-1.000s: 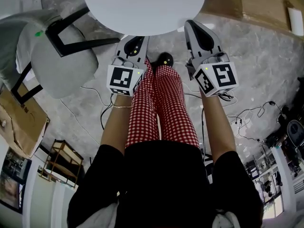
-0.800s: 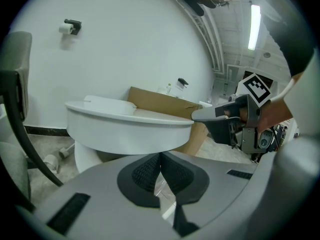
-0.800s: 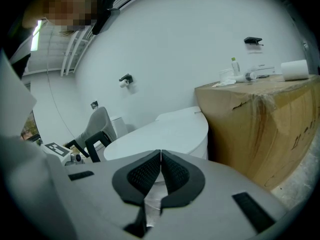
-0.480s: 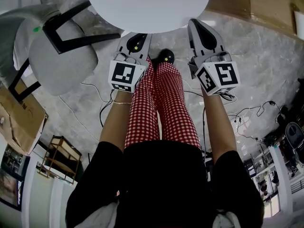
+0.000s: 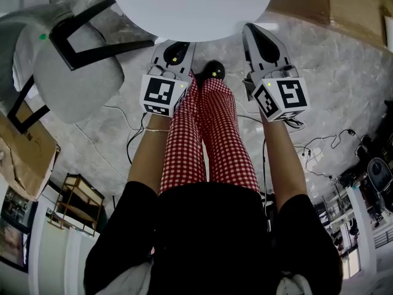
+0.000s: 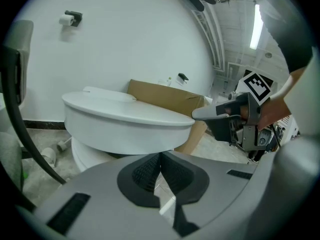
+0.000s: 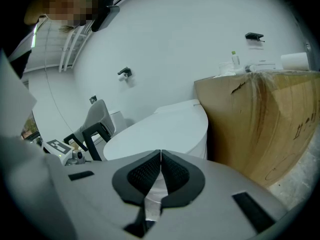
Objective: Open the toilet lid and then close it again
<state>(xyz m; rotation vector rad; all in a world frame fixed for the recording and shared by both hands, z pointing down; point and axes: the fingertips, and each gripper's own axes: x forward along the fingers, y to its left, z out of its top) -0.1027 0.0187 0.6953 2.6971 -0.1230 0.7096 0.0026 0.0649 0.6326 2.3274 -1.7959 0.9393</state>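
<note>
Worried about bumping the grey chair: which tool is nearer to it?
Left. The left tool is close beside the chair, not touching; the right tool is farther, beyond the person's legs.

The smooth white oval toilet lid (image 5: 190, 5) is cut off by the head view's top edge, and the brown cardboard box (image 5: 359, 8) runs off its upper right corner. At lower centre of the left gripper view, the left tongs (image 6: 160, 155) hide most of the white toilet bowl (image 6: 90, 156).
</note>
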